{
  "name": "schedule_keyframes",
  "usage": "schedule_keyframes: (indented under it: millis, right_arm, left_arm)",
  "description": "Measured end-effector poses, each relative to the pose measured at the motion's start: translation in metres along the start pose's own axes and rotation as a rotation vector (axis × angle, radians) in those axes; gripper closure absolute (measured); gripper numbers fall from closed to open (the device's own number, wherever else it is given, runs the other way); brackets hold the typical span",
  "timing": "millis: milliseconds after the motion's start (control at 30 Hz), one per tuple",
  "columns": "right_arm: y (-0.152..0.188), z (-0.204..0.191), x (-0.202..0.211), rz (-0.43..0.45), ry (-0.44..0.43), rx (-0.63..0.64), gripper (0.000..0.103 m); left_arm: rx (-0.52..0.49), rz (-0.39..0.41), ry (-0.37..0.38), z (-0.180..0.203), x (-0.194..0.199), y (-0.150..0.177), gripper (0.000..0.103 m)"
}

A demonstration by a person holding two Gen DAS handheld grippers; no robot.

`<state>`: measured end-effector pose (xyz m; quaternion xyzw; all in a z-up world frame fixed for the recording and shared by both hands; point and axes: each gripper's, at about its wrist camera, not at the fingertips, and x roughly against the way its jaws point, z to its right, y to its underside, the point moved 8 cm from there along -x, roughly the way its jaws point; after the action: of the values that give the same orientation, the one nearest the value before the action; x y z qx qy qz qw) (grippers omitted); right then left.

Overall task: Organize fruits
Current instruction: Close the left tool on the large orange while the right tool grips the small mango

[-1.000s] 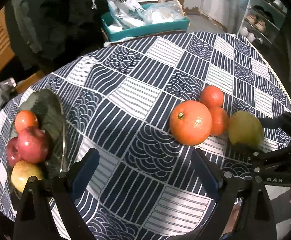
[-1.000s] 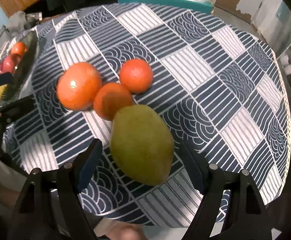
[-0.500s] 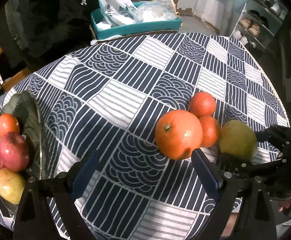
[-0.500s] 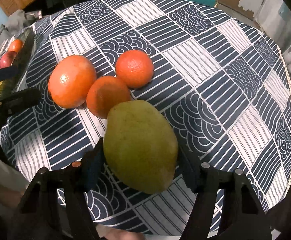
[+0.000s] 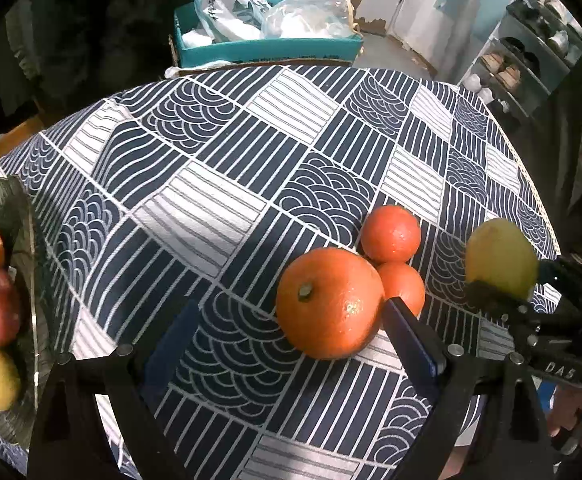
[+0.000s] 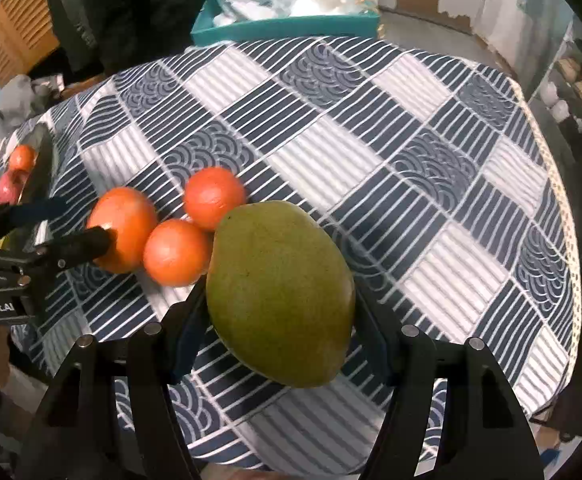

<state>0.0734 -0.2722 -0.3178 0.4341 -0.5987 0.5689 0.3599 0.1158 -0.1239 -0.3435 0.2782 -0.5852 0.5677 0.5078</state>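
The right gripper [image 6: 281, 334] clamps a green mango [image 6: 279, 294] above the table's [image 6: 371, 152] near edge. Three oranges [image 6: 173, 258] cluster just beyond it; the left gripper's [image 6: 57, 222] wide-spread fingers reach the largest [image 6: 123, 234].

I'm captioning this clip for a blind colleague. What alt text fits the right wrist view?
The right gripper is shut on a green mango above a navy-and-white patterned tablecloth. Three oranges cluster just left of it, with the open left gripper reaching toward the largest.
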Motion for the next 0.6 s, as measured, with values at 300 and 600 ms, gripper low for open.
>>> schedule_keyframes:
  millis: [300, 600]
  right_arm:
    - [-0.013, 0.023, -0.001, 0.023, 0.021, -0.058, 0.035]
    - [-0.014, 0.031, -0.001, 0.026, 0.004, -0.083, 0.035]
  left_arm:
    - [-0.035, -0.016, 0.002, 0.014, -0.016, -0.003, 0.009]
    - [-0.038, -0.004, 0.105, 0.027, -0.016, -0.004, 0.03]
